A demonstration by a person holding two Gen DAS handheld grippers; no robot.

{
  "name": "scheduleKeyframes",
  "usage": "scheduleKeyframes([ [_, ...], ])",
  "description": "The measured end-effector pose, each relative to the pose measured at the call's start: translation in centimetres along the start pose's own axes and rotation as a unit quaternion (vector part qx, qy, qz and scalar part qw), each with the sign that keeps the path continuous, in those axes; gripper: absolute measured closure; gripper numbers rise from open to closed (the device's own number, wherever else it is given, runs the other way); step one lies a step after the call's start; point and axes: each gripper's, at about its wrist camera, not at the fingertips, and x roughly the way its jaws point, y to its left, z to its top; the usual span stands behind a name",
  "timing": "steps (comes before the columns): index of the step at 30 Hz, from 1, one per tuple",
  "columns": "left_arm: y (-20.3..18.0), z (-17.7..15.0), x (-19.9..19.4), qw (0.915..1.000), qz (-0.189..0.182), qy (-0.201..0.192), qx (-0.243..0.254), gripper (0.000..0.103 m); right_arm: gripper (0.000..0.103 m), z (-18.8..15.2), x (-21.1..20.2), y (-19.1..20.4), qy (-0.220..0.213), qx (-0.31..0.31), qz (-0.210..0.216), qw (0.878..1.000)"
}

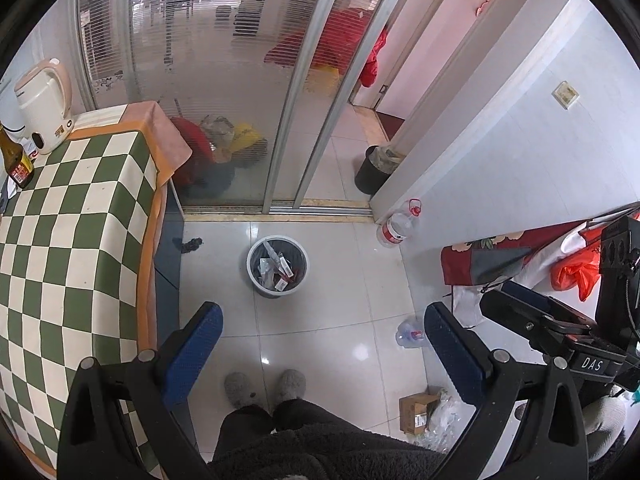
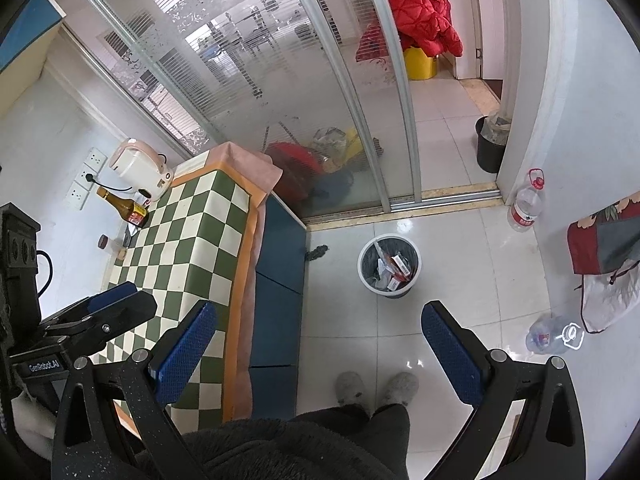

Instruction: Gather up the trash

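Both hand-held grippers, left (image 1: 322, 350), right (image 2: 320, 348), spread empty, bare tiles (image 1: 332, 320) before waste bin (image 1: 277, 266), table edge (image 1: 154, 240) left

Both grippers were held up with fingers spread wide and nothing between them.

The left gripper (image 1: 322, 344) pointed forward and down, its two blue-padded fingers (image 1: 192, 356) well apart and gripping nothing. The right gripper (image 2: 320, 344) was posed the same way, its blue-padded fingers (image 2: 454, 354) equally wide and bare. Each showed at the edge of the other's view: the right gripper (image 1: 560, 320) at the right side of the left camera, the left gripper (image 2: 92, 312) at the left side of the right camera, so they were side by side. Below stood the person's dark-clad legs (image 1: 296, 440) and two grey slippers (image 2: 376, 388), feet together.
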Motion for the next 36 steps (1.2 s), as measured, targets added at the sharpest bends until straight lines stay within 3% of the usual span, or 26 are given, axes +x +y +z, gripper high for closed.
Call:
scheduleKeyframes([
  [36, -0.47, 0.77, 0.91, 0.9998, -0.021, 0.008, -0.002, 0.0, 0.0, -0.3, 0.92, -0.43, 0.009, 0.014, 0.005, 1.0],
])
